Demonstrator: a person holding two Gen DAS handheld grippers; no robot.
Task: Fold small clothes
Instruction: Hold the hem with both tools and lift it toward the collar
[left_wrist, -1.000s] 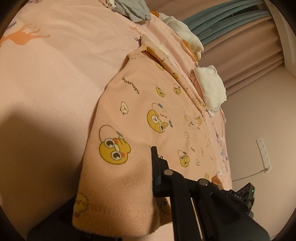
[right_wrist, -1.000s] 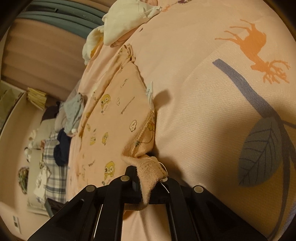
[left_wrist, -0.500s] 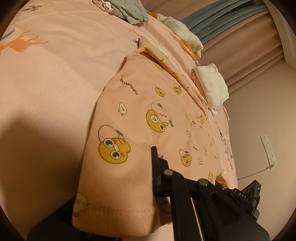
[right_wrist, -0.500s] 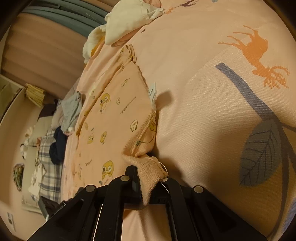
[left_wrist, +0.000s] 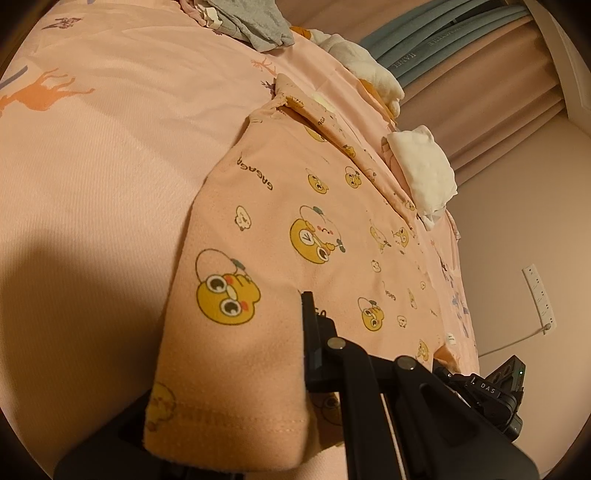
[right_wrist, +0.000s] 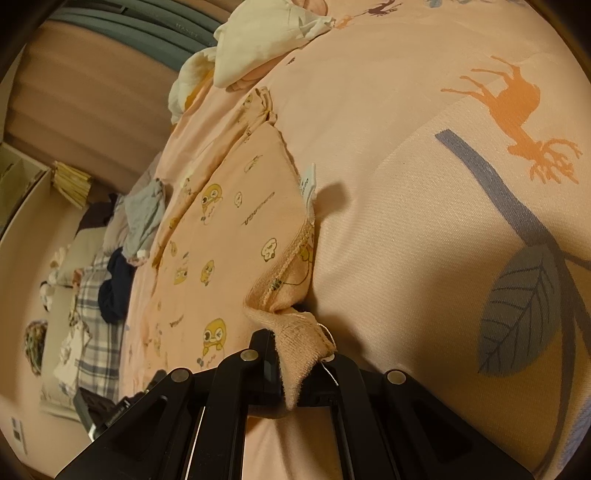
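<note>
Peach duck-print garment (left_wrist: 280, 236) flat on bedspread (left_wrist: 110, 147), hem pinched by left gripper (left_wrist: 295, 384), cuff by right gripper (right_wrist: 295, 373).

The left gripper (left_wrist: 306, 350) and right gripper (right_wrist: 295, 373) at the lower frame edges are matte black, angular, with round silver screws (right_wrist: 249, 355) on their fingers.

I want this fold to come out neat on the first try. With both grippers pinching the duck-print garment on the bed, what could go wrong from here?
The right gripper pinches only the tip of the ribbed cuff of the duck-print garment, so it could slip free. The left gripper holds a draped hem corner, so the fold might skew. The white garment lies at its far edge and may get dragged.
</note>
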